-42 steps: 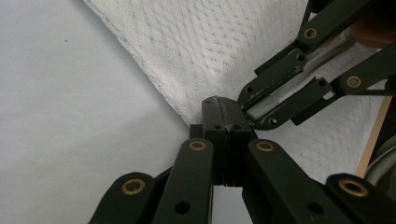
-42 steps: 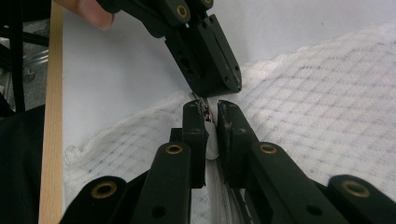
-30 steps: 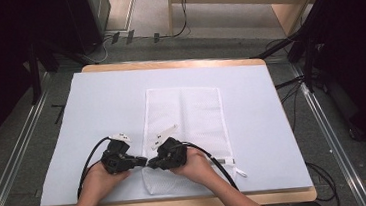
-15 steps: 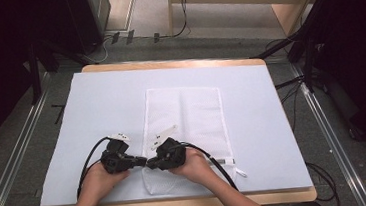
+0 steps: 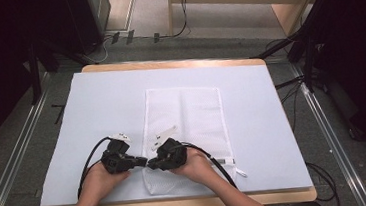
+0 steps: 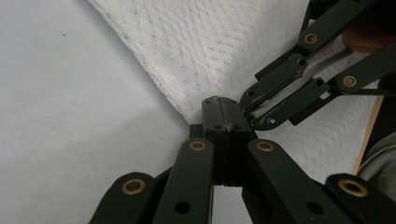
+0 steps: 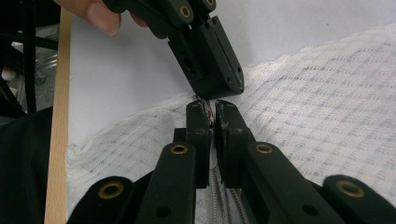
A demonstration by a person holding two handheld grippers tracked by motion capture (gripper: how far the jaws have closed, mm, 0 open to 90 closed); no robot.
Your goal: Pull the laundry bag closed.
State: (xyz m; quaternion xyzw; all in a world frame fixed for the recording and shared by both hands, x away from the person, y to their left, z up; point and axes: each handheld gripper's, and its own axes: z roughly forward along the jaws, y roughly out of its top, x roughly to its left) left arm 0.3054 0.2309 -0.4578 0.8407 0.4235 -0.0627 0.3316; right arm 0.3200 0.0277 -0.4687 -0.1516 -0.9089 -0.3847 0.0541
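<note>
The left gripper (image 5: 141, 162) is pressed together on the mesh bag's (image 5: 192, 117) left edge, seen close in its own view. The right gripper (image 7: 211, 116) pinches the zipper (image 7: 219, 200) pull, which the high view cannot resolve. Both hands rest low near the worktop's (image 5: 101, 105) front edge, tips meeting.

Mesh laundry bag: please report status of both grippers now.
Left gripper shut on bag edge. Right gripper shut on zipper end. Mesh laundry bag flat on white mat. Nothing in the way.
</note>
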